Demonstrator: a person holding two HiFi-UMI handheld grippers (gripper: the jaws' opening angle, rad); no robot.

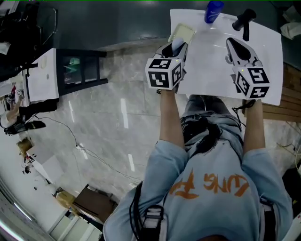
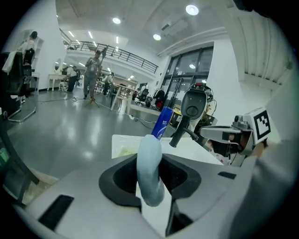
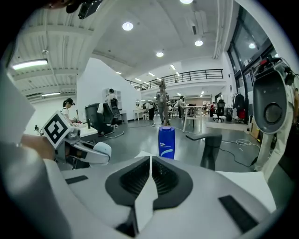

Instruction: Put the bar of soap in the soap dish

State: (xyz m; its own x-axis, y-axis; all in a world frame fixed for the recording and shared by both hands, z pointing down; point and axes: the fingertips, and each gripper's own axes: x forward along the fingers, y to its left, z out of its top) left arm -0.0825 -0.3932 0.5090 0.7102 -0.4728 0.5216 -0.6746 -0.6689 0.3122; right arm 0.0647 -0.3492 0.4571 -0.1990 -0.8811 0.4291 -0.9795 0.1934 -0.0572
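Observation:
A pale blue bar of soap (image 2: 149, 170) stands on edge between the jaws of my left gripper (image 2: 151, 186), which is shut on it. In the head view that gripper (image 1: 178, 47) hangs at the near-left edge of the white table (image 1: 211, 70), with the soap (image 1: 178, 44) just short of the pale yellow soap dish (image 1: 182, 33). The dish (image 2: 122, 150) lies on the table beyond the soap. My right gripper (image 3: 150, 161) is shut with nothing in it, and it hovers over the table's right half (image 1: 233, 44).
A blue bottle (image 1: 213, 11) and a black handled fixture (image 1: 244, 20) stand at the table's far edge, behind the dish. A black shelf unit (image 1: 80, 68) stands on the floor to the left. Wooden slats (image 1: 289, 101) lie right of the table.

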